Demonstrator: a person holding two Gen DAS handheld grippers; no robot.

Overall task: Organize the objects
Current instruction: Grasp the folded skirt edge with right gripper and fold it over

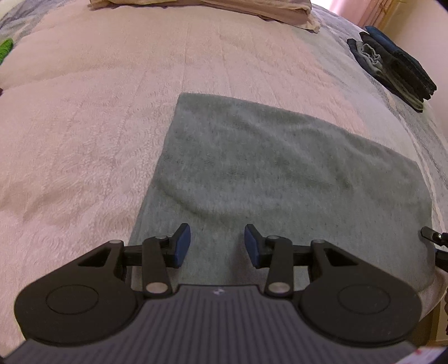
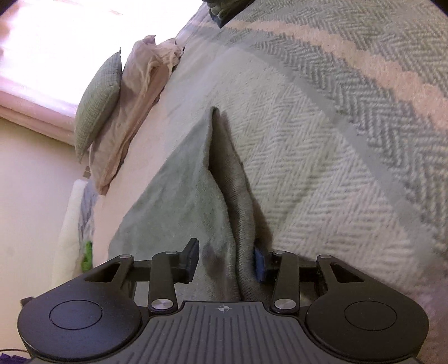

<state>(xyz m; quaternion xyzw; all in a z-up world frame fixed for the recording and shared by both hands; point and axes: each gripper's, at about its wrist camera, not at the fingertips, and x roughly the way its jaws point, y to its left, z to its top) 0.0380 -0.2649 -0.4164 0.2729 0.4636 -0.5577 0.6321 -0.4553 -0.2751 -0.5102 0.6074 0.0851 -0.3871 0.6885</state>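
No readable writing is seen, the left gripper (image 1: 217,245) is held partly open and empty just above a grey-green towel (image 1: 280,168) laid flat on the bed's pink blanket (image 1: 84,126), and the towel's raised edge (image 2: 240,252) is straddled by the half-open right gripper (image 2: 226,261).

Bed (image 1: 98,117), pink fleece cover, with laid items.
Grey-green towel (image 1: 280,168) flat just ahead of the left gripper (image 1: 217,246); dark folded clothes stack (image 1: 397,67) far ahead to its right; beige pillow (image 1: 224,8) at far edge; herringbone blanket (image 2: 336,140) right of the right gripper (image 2: 226,263); green checked cushion (image 2: 98,100) far left.
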